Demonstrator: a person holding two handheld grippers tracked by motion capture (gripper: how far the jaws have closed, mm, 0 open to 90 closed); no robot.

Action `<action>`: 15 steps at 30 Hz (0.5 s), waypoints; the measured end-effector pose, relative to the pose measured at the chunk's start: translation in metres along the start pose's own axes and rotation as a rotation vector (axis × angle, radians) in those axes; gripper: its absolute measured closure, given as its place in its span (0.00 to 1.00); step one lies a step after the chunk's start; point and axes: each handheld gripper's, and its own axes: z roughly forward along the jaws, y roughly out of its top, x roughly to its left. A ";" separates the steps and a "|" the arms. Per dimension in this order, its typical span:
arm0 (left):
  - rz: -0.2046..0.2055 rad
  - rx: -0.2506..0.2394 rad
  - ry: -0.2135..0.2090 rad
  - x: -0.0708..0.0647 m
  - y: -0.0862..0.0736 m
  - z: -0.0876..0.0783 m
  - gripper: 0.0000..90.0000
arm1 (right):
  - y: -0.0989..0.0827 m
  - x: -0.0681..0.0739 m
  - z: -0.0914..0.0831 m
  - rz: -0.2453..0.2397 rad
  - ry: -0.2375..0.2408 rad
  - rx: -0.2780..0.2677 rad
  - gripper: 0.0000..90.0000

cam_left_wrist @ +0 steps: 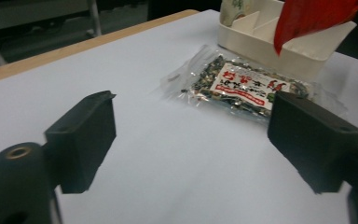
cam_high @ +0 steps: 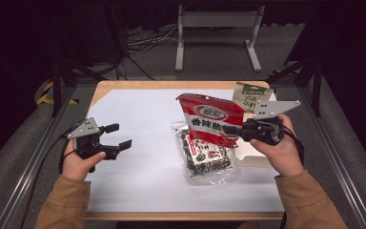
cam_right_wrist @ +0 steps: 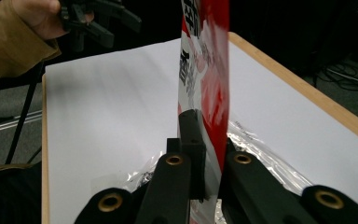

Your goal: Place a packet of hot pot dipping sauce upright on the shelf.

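A red snack bag (cam_high: 209,119) hangs in the air over the right half of the table, with my right gripper (cam_high: 233,130) shut on its right edge. In the right gripper view the bag (cam_right_wrist: 205,60) stands upright, pinched between the jaws (cam_right_wrist: 205,154). Below it a clear packet of dark mixed snacks (cam_high: 205,157) lies flat on the white sheet. My left gripper (cam_high: 118,135) is at the left, low over the sheet, open with nothing between its jaws. In the left gripper view it (cam_left_wrist: 191,140) faces the clear packet (cam_left_wrist: 242,88).
A white divided tray (cam_high: 252,155) sits at the table's right edge behind the right hand, and a beige and green packet (cam_high: 250,95) stands at its far end. A white sheet (cam_high: 143,167) covers the wooden table. Metal rails run along both sides.
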 end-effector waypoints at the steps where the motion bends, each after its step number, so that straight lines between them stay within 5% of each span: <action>1: -0.009 -0.004 0.003 0.001 -0.001 0.000 0.16 | 0.000 -0.002 -0.003 0.004 -0.006 -0.007 1.00; 15: -0.030 0.001 0.030 0.014 -0.014 -0.002 0.11 | -0.004 -0.030 -0.030 0.021 -0.084 -0.037 1.00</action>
